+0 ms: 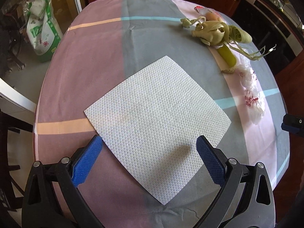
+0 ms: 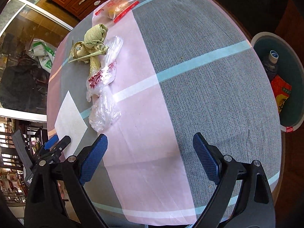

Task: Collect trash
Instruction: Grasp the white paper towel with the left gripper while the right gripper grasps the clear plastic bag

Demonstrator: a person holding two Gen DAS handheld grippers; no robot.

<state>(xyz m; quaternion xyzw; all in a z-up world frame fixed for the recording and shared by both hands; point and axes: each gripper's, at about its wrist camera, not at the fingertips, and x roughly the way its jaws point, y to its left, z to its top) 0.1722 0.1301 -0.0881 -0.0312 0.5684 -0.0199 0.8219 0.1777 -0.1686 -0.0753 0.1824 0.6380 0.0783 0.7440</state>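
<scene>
On the cloth-covered surface (image 1: 106, 60) the trash lies in two places. A white dimpled paper towel (image 1: 157, 121) lies flat near the front edge, and the left gripper (image 1: 149, 146) hangs over it with its jaws wide apart and nothing between them. The right gripper (image 2: 150, 144) is also wide open and empty, above a bare pink and grey part of the cloth.

Along the far side lie curled dry corn husks (image 1: 214, 31), a yellow-green cob (image 1: 227, 55), a crumpled clear plastic bag (image 2: 103, 102) with red print, and a small packet with a red strip (image 2: 117, 8). A round bin (image 2: 296, 87) stands off the right edge and already holds a bottle and an orange wrapper.

I think the towel is the risk — it is thin and flat, so the blue ribbed pads (image 1: 87, 163) may slide over it or pinch the cloth underneath together with it. The plastic bag is slippery and loose, the husks are light and springy — pieces could fall on the way to the bin.
</scene>
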